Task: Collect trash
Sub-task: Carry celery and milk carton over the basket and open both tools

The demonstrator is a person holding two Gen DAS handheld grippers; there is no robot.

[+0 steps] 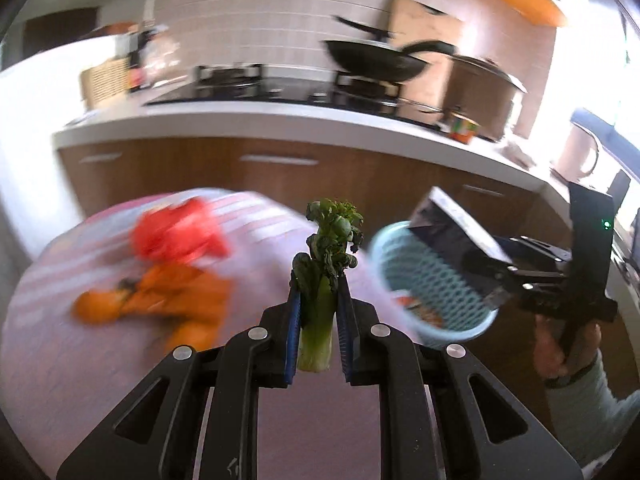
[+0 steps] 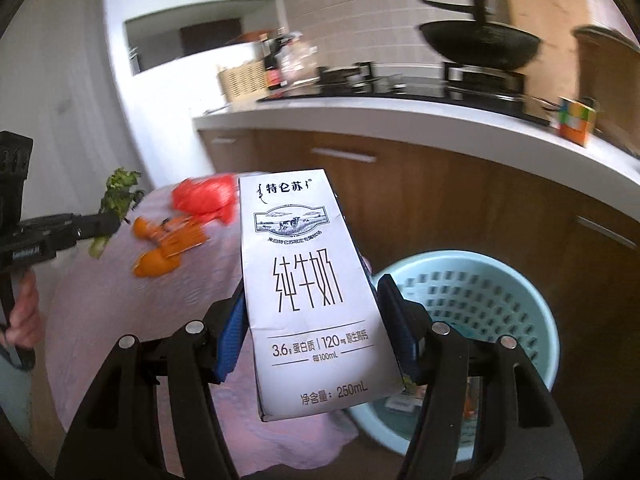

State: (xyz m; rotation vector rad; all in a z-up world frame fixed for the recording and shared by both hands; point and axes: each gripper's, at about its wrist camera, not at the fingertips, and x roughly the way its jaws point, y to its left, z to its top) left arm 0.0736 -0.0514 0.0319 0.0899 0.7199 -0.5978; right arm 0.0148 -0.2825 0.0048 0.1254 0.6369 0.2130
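My left gripper (image 1: 317, 300) is shut on a green vegetable stalk (image 1: 320, 280) and holds it upright above the pink tablecloth (image 1: 120, 360). It also shows in the right wrist view (image 2: 114, 216), where the left gripper (image 2: 108, 226) is at the far left. My right gripper (image 2: 310, 320) is shut on a white milk carton (image 2: 308, 292), held above the table edge beside the light blue basket (image 2: 480, 292). In the left wrist view the carton (image 1: 456, 232) hangs over the basket (image 1: 432, 284). Orange peels (image 1: 160, 300) and a red plastic bag (image 1: 176, 228) lie on the table.
A white kitchen counter (image 1: 280, 124) with brown cabinets runs behind the table. A black wok (image 1: 372, 60) sits on the stove. An orange and green cup (image 2: 576, 122) stands on the counter. The basket holds some wrappers (image 2: 404, 400).
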